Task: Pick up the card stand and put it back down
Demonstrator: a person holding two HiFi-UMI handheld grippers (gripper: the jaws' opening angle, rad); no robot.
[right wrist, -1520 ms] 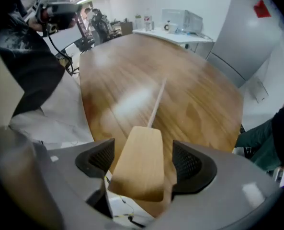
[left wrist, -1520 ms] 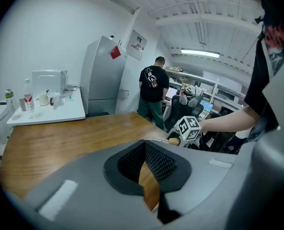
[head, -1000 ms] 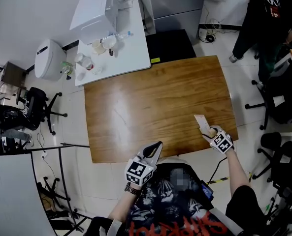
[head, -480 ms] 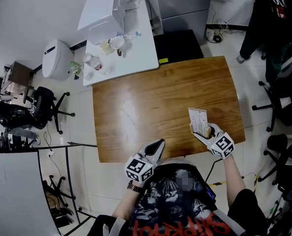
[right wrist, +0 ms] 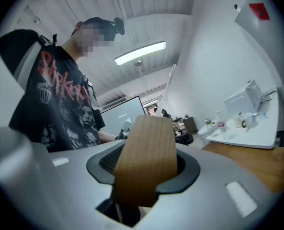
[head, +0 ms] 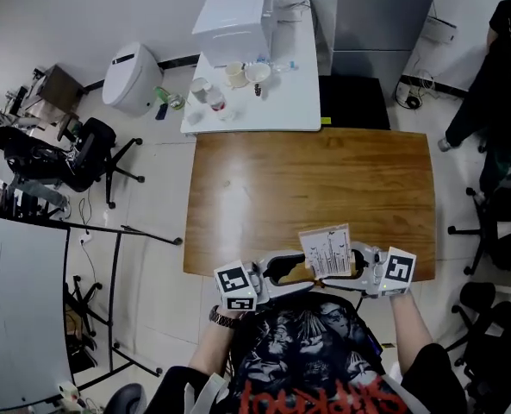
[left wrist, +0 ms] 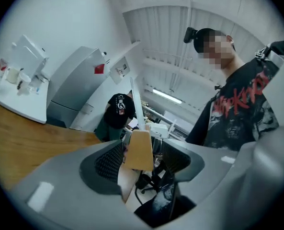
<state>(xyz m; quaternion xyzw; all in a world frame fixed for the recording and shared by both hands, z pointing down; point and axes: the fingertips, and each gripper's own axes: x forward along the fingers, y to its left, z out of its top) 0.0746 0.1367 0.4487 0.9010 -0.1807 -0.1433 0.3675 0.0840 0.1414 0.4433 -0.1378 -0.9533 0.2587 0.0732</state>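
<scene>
The card stand point(head: 325, 250), a small wooden block holding an upright white printed card, hangs in the air just past the front edge of the wooden table point(head: 324, 171). My right gripper point(head: 345, 266) points left and is shut on the wooden block point(right wrist: 146, 157), which fills the space between its jaws. My left gripper point(head: 291, 270) points right toward it. Its jaws stand open on either side of the block's other end point(left wrist: 139, 150), with a gap showing beside the wood. The card shows edge-on in the left gripper view.
A white side table point(head: 281, 102) at the back carries a white box point(head: 234, 11), cups and bottles. A white bin point(head: 134, 76) and office chairs point(head: 74, 153) stand at the left. A person in black point(head: 505, 67) and a dark chair point(head: 505, 222) are at the right.
My right gripper has lifted the stand off the table's right front and carried it left, in front of my body. My left gripper has swung round to face it, its jaws now flanking the block.
</scene>
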